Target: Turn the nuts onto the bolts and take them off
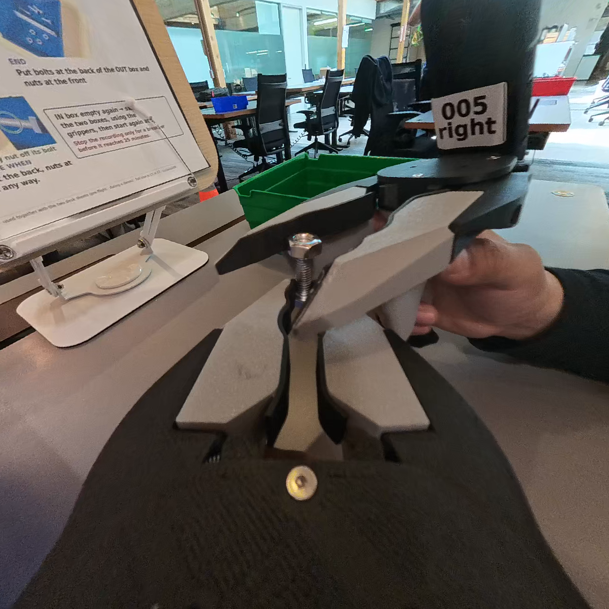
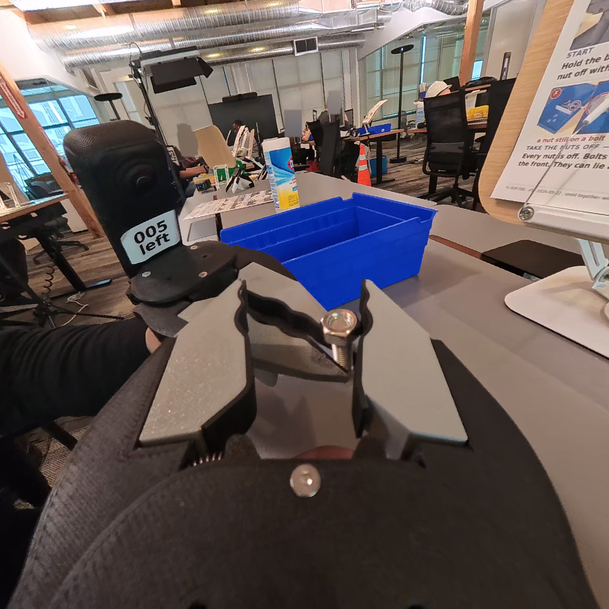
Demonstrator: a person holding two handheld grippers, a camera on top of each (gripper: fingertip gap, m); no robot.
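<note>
Both wrist views face inward, close, sharing the bolt (image 1: 301,280)

An open office fills the upper frame: black swivel chairs (image 1: 272,115) at long desks (image 1: 250,107), wooden posts (image 1: 211,43), glass partitions (image 1: 250,49), and, in the right wrist view, silver ceiling ducts (image 2: 204,23) above windows (image 2: 36,128) at left.

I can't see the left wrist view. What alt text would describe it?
A bolt stands upright, its lower end pinched in the left tongs, with a nut at its top between the open right tongs. A green bin sits behind on the grey table.
</note>
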